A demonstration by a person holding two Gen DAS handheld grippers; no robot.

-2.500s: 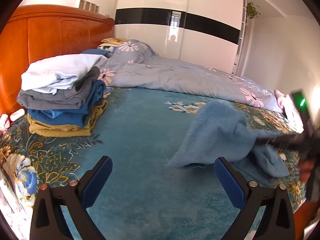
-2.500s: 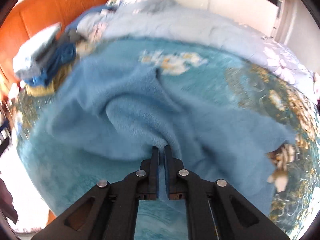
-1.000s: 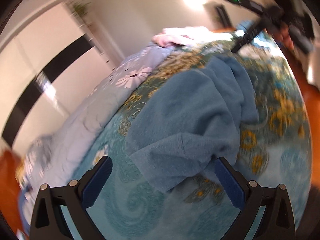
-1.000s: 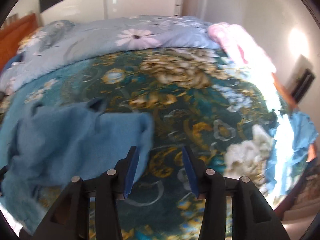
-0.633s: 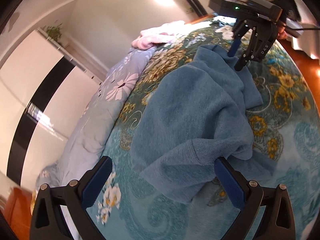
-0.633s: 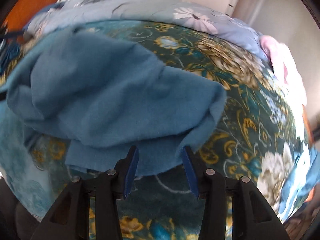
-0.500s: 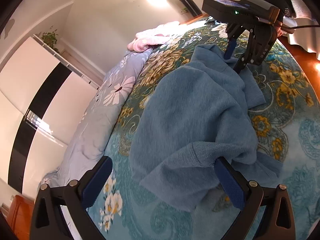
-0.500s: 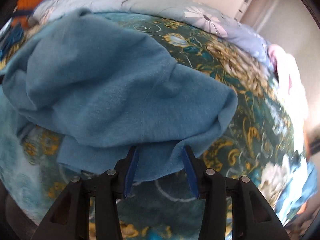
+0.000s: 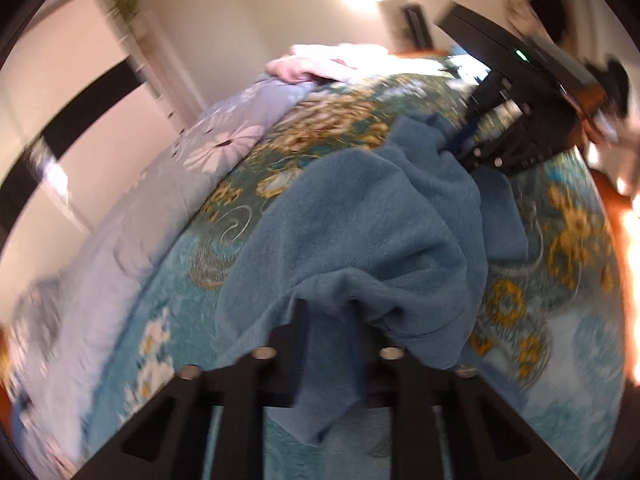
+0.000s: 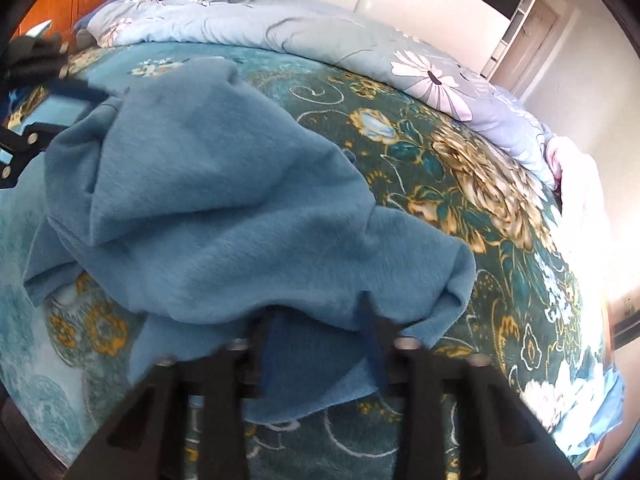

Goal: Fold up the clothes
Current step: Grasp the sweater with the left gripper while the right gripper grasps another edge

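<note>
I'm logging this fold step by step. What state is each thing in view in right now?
blue towel: crumpled in a heap on the bedspread, an edge caught in each gripper.
left gripper: jaws closing, towel edge between them.
right gripper: jaws closing, towel edge between them.
floral bedspread: spread flat over the bed.
light blue quilt: bunched along the far side.
pink cloth: lying rumpled at the bed's far corner.

No text, label, brand or number can be read anywhere — motion blur smears both views. The black body of the right gripper (image 9: 516, 120), above the blue garment (image 9: 380, 232), shows only a small green light and no legible lettering — its face is too blurred.
</note>
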